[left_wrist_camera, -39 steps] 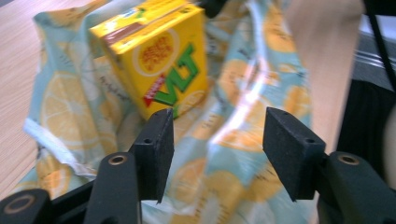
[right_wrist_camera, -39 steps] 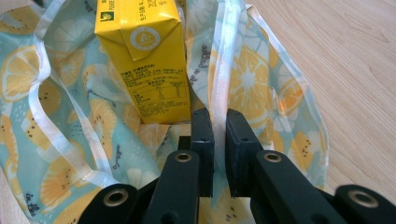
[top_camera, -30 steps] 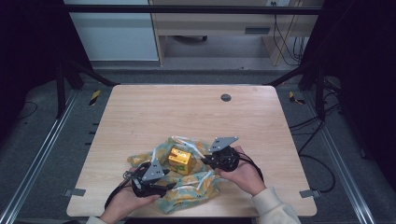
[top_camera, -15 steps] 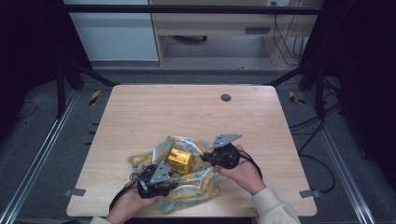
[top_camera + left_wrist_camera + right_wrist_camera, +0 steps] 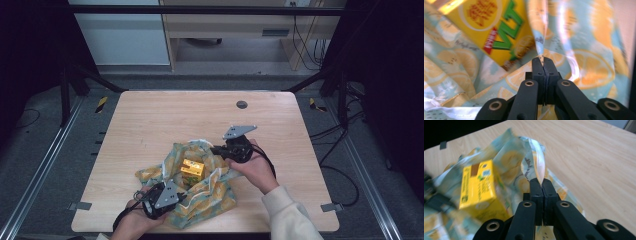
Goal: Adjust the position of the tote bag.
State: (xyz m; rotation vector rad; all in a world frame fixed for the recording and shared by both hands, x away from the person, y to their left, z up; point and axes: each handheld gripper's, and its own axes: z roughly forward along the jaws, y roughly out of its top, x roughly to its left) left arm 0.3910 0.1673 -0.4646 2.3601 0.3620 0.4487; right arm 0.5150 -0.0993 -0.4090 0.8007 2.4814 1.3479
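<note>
I'm pinching the near edge of the lemon-print cloth (image 5: 200, 197) with my left gripper (image 5: 181, 194), whose jaws have just been closing and are now clamping a fold of the fabric, seen in the left gripper view (image 5: 543, 59). The yellow carton (image 5: 192, 169) is sitting in the middle of the cloth, just beyond that gripper, on the wooden table (image 5: 165, 117). Farther off, my right gripper (image 5: 216, 149) is gripping the cloth's far edge, jaws pressed together on a raised fold (image 5: 541, 181).
</note>
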